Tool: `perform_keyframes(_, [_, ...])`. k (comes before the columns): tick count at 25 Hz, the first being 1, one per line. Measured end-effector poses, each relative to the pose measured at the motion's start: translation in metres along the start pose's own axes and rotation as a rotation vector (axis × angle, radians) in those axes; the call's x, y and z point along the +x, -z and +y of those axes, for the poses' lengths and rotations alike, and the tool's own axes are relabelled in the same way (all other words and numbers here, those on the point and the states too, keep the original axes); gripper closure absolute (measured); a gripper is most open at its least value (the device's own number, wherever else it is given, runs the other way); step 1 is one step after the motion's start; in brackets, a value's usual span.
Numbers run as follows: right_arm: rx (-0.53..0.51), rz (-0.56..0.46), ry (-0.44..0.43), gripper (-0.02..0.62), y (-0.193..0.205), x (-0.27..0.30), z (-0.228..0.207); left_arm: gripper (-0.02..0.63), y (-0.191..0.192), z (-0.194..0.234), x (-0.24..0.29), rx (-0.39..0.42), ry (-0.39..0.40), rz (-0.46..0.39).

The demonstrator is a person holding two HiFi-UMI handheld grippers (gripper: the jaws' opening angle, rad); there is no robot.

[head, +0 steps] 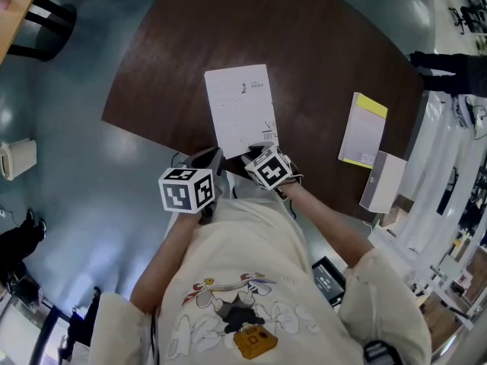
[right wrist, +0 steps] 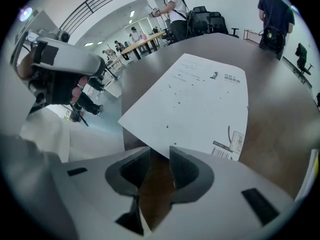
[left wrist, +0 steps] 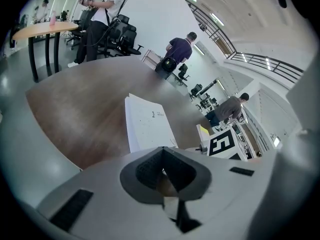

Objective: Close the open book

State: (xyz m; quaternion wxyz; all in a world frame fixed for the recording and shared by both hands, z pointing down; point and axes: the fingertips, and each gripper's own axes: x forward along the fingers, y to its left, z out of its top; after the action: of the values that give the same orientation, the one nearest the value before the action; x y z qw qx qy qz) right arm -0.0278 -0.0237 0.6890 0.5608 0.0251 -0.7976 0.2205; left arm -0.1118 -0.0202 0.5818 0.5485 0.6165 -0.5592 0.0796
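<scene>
The book (head: 240, 109) lies closed and flat on the dark brown table (head: 160, 67), white cover up. It also shows in the left gripper view (left wrist: 147, 126) and the right gripper view (right wrist: 200, 104). My right gripper (head: 259, 150) is at the book's near edge. Its jaws (right wrist: 160, 155) stand open, with the book's near corner at the mouth of the gap and no pad pressing on it. My left gripper (head: 210, 159) hovers just left of the book's near corner, over the table's front edge. Its jaws (left wrist: 162, 151) are shut on nothing.
A thin booklet with a yellow strip (head: 364, 131) lies to the right of the book, with a white box (head: 384, 181) beyond it at the table's right edge. People and office chairs (left wrist: 122, 36) stand past the far side of the table.
</scene>
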Motion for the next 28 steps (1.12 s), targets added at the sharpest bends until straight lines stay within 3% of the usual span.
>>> perform_keyframes(6, [0.121,-0.069,-0.102,0.469,-0.002,-0.021,0.011,0.600,-0.011,-0.004,0.001,0.035,0.022,0.006])
perform_keyframes(12, [0.184,-0.175,-0.088,0.480,-0.005,-0.050,0.014,0.600,-0.024,-0.016,0.003,0.085,0.056,0.010])
perform_keyframes(20, [0.337,-0.426,0.035,0.559,-0.034,-0.114,-0.007,0.600,-0.034,-0.037,0.006,0.155,0.117,0.024])
perform_keyframes(28, [0.417,-0.710,0.155,0.581,-0.055,-0.186,-0.017,0.600,-0.051,-0.077,-0.002,0.279,0.184,0.006])
